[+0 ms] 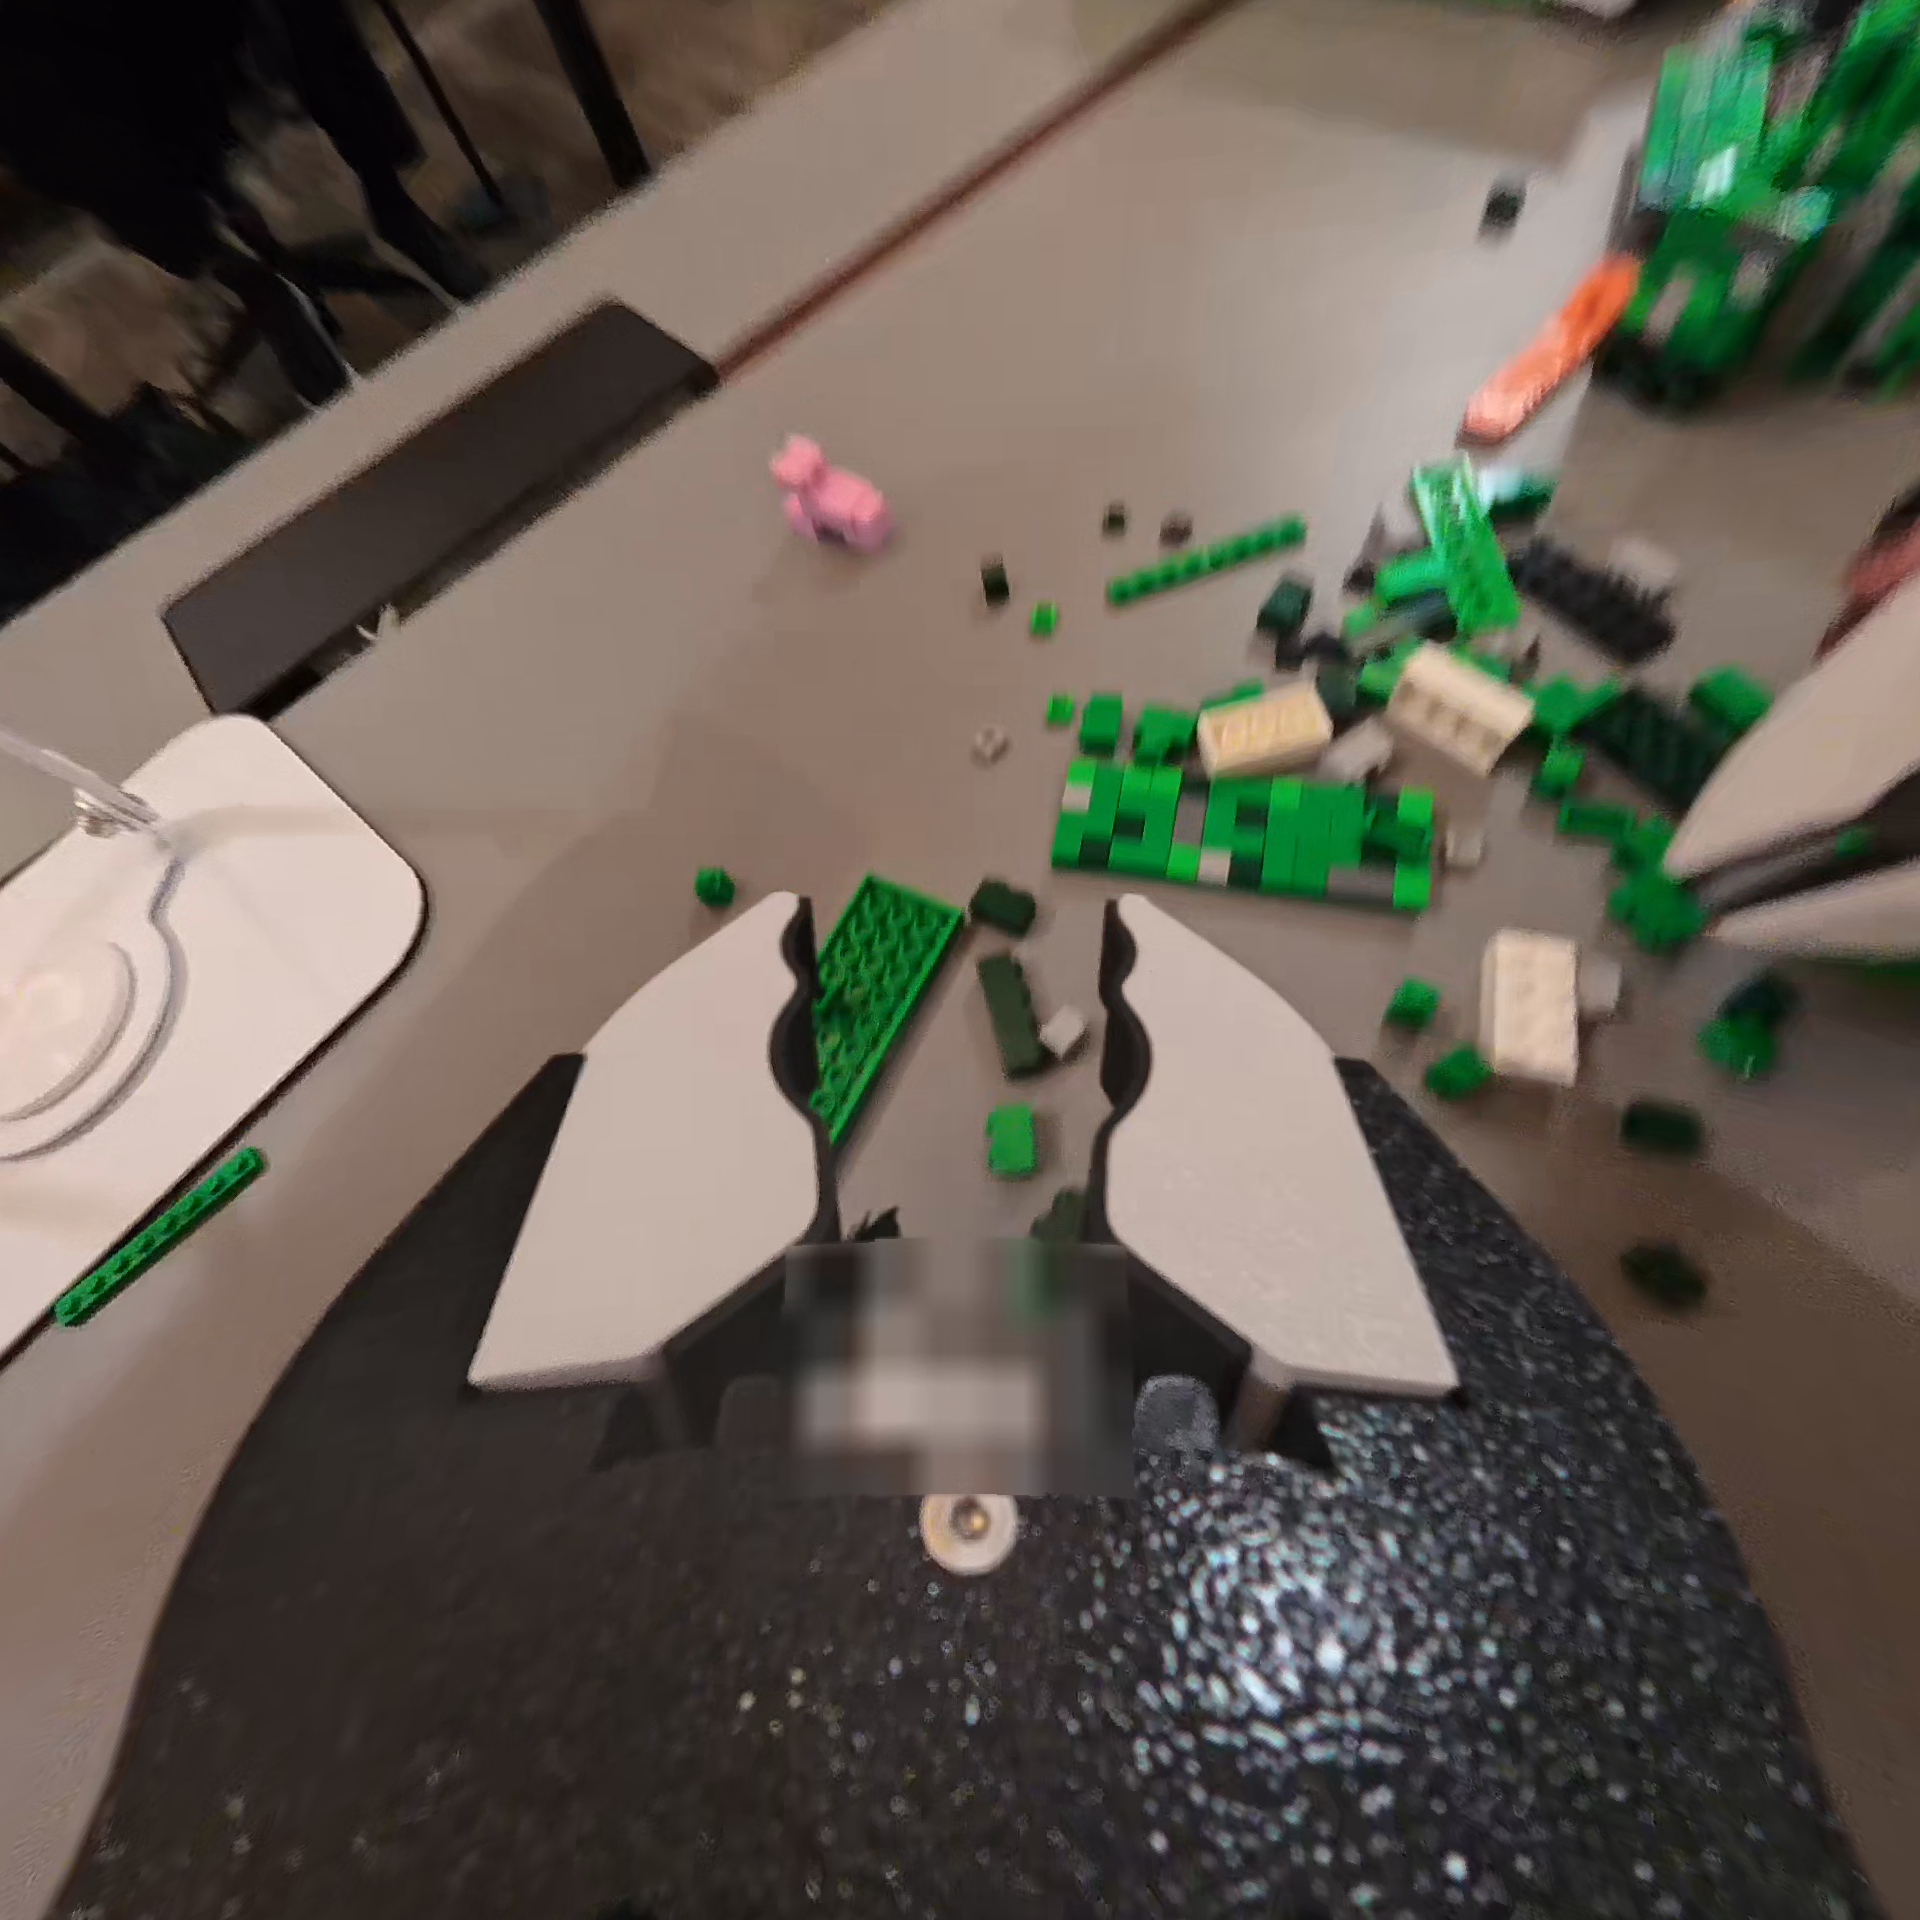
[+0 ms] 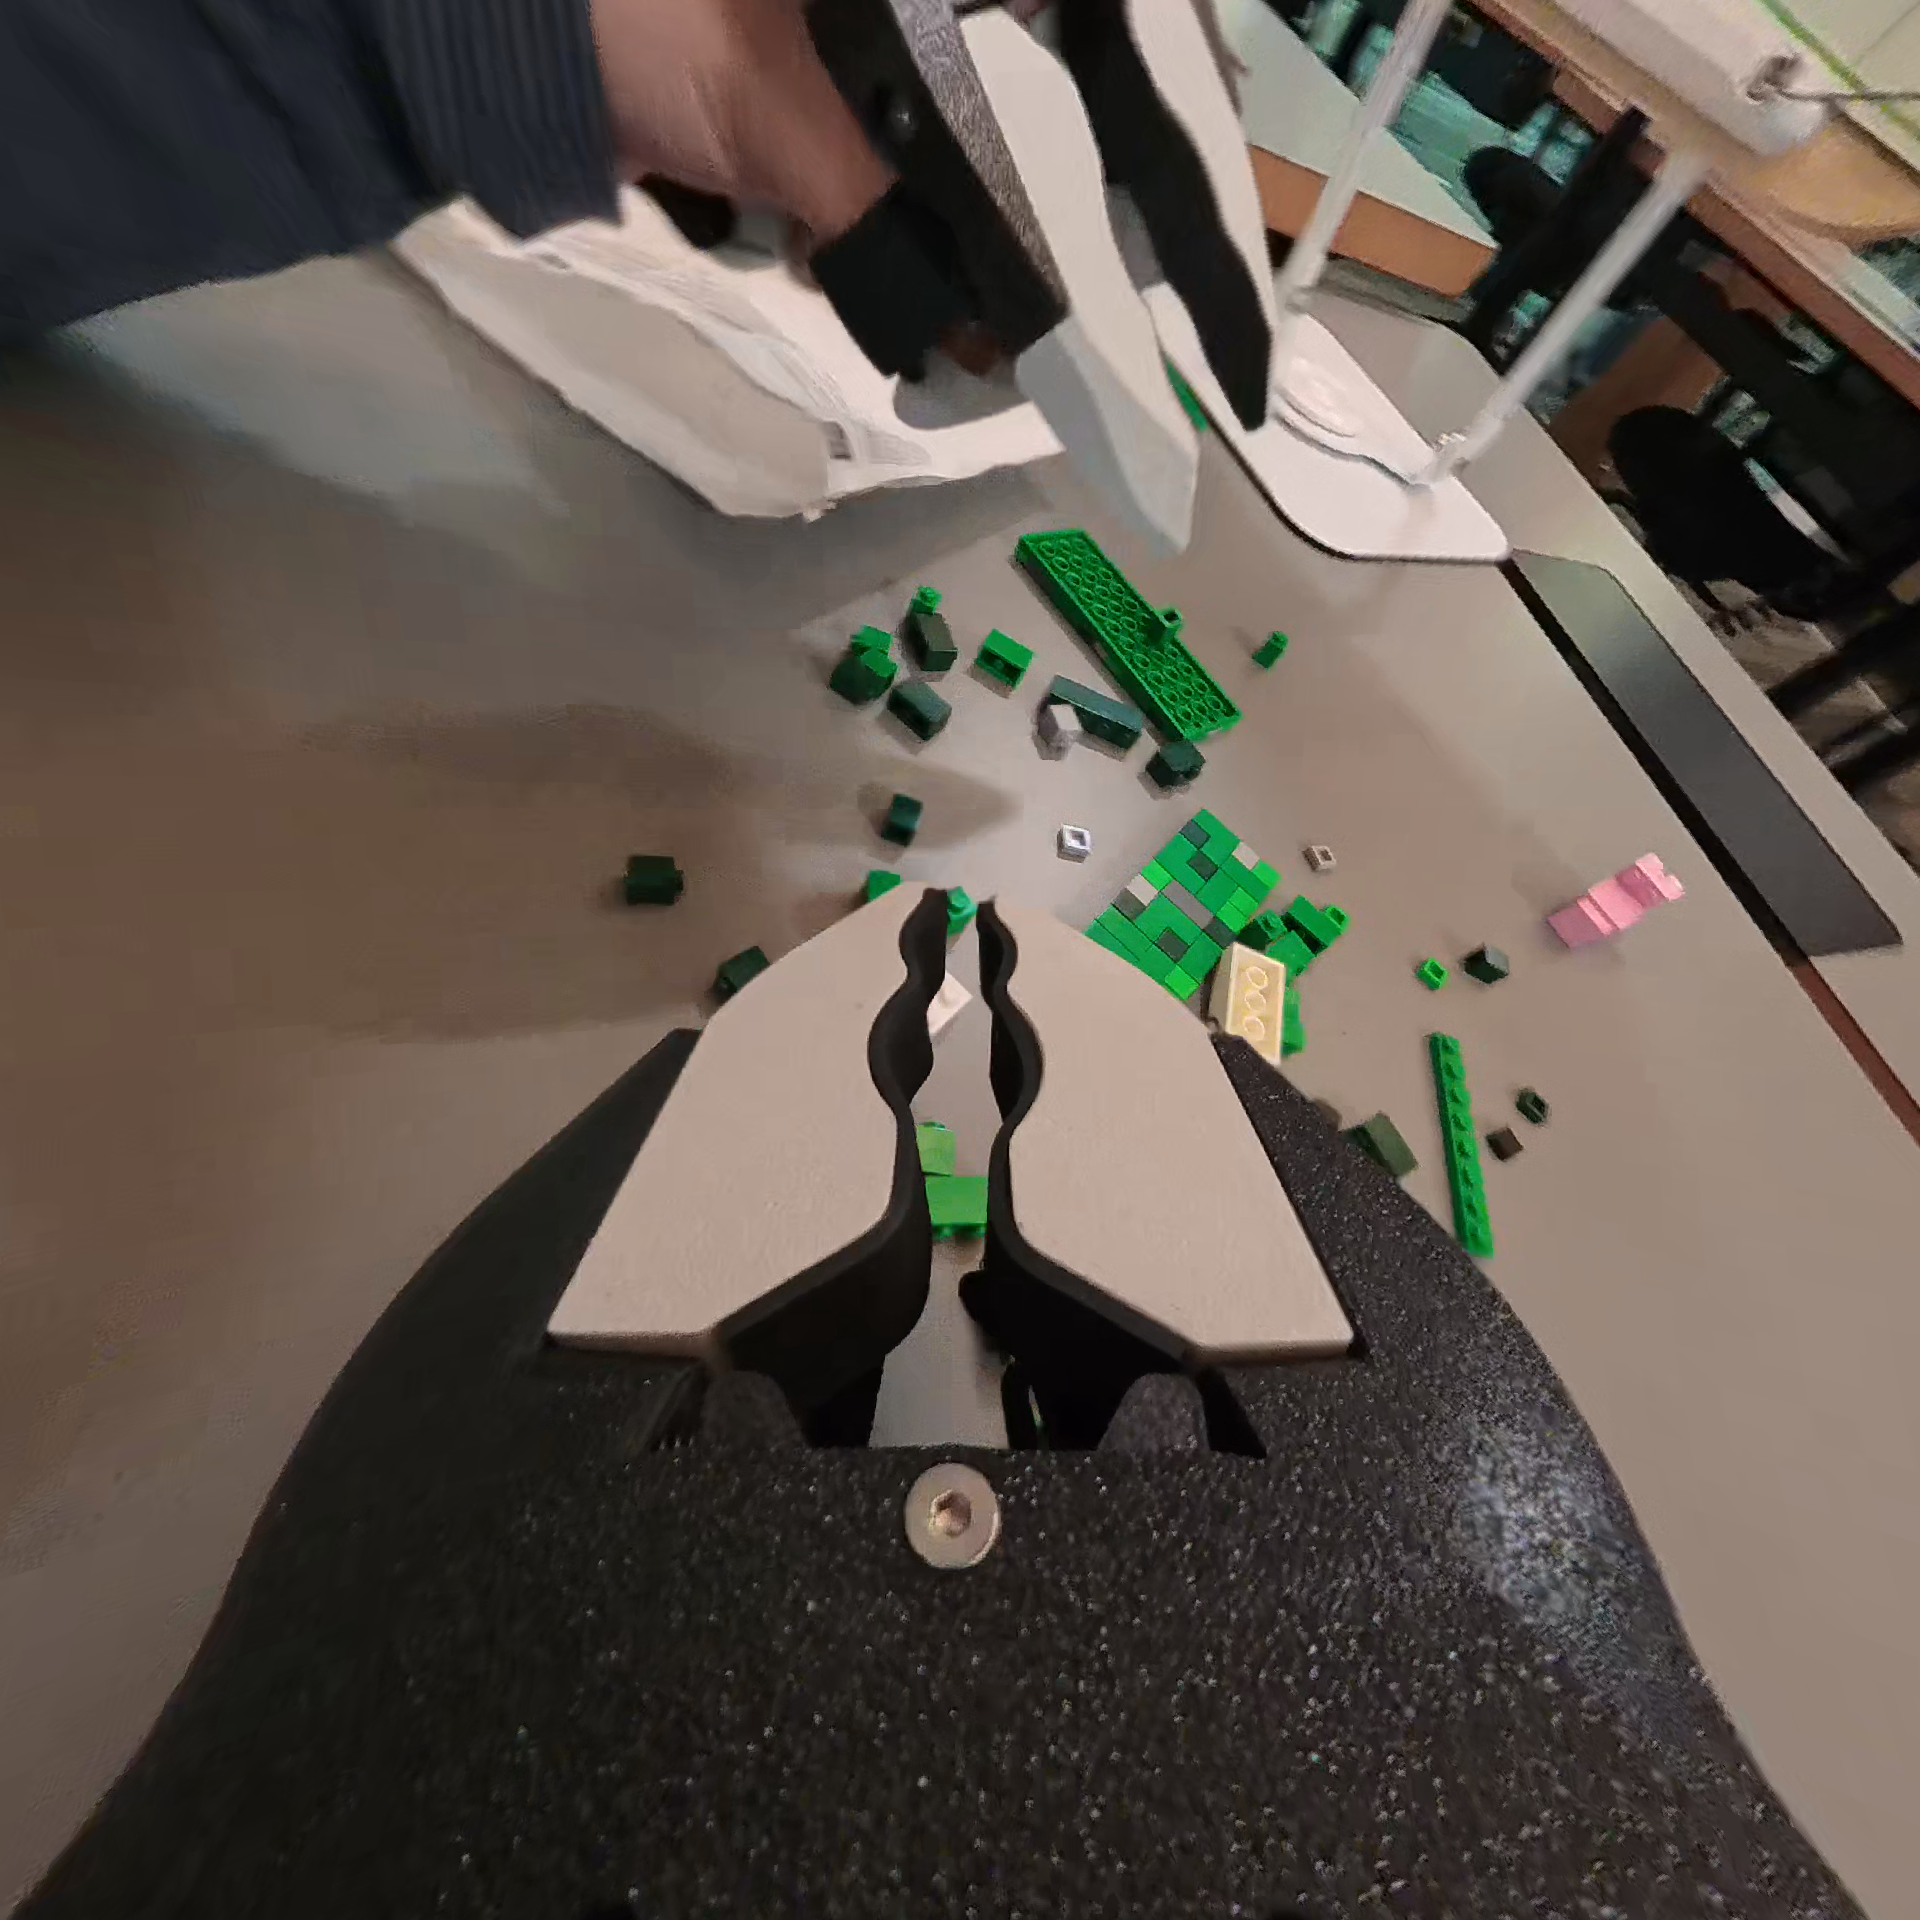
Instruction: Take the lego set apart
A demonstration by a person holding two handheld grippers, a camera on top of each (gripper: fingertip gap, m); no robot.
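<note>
The left gripper is carried released and empty above the desk, the right gripper nearly clenched on nothing discernible, with the tiled green slab lying ahead-right of the left fingers, judged the next piece to be gripped and split.

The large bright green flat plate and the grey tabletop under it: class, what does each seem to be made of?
Large bright green flat plate: likely moulded hard plastic, slightly glossy; rows of uniform round tubes show on its face.
Grey tabletop: smooth matte sheet, perhaps laminate; it shows only soft shadows and no grain. Its core cannot be told.
</note>
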